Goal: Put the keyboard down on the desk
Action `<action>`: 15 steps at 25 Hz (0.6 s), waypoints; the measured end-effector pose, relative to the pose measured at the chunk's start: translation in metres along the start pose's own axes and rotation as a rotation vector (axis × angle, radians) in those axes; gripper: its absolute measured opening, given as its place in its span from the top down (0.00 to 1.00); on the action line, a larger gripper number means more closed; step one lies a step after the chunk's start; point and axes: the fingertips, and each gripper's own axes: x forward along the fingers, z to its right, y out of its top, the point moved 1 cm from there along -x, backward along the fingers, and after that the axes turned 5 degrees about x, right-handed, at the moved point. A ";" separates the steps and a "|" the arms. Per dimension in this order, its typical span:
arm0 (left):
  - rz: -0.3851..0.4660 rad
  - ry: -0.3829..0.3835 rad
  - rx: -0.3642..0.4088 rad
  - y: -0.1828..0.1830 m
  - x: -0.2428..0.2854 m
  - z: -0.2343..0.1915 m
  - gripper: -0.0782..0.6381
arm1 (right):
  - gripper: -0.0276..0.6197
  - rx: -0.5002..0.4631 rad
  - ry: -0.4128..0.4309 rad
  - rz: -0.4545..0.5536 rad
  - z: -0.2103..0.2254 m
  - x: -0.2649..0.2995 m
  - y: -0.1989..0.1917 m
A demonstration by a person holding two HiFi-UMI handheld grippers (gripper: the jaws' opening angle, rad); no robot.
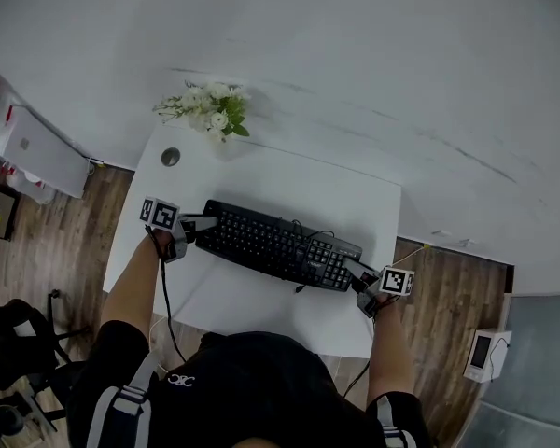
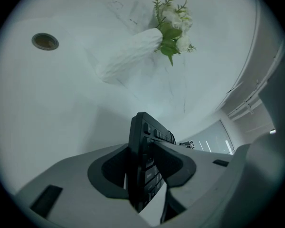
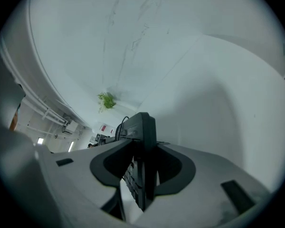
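A black keyboard (image 1: 275, 243) lies flat on the white desk (image 1: 261, 171), slanting from upper left to lower right. My left gripper (image 1: 205, 224) straddles its left end and my right gripper (image 1: 355, 269) its right end. In the left gripper view the keyboard's end (image 2: 145, 137) stands edge-on between the jaws of the left gripper (image 2: 145, 170), and slivers of desk show beside it. The right gripper view shows the other end (image 3: 142, 125) inside the right gripper (image 3: 142, 167), with a gap on the key side. Neither pair of pads visibly presses.
A white vase of flowers (image 1: 210, 108) lies at the desk's back left, next to a round cable grommet (image 1: 171, 157). White wall runs behind the desk. Wooden floor flanks it, with a white cabinet (image 1: 33, 147) on the left and a small white device (image 1: 485, 353) on the right.
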 end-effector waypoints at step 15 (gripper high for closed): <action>0.036 0.142 -0.044 0.020 0.012 -0.050 0.64 | 0.68 -0.009 -0.189 -0.025 0.037 0.039 0.039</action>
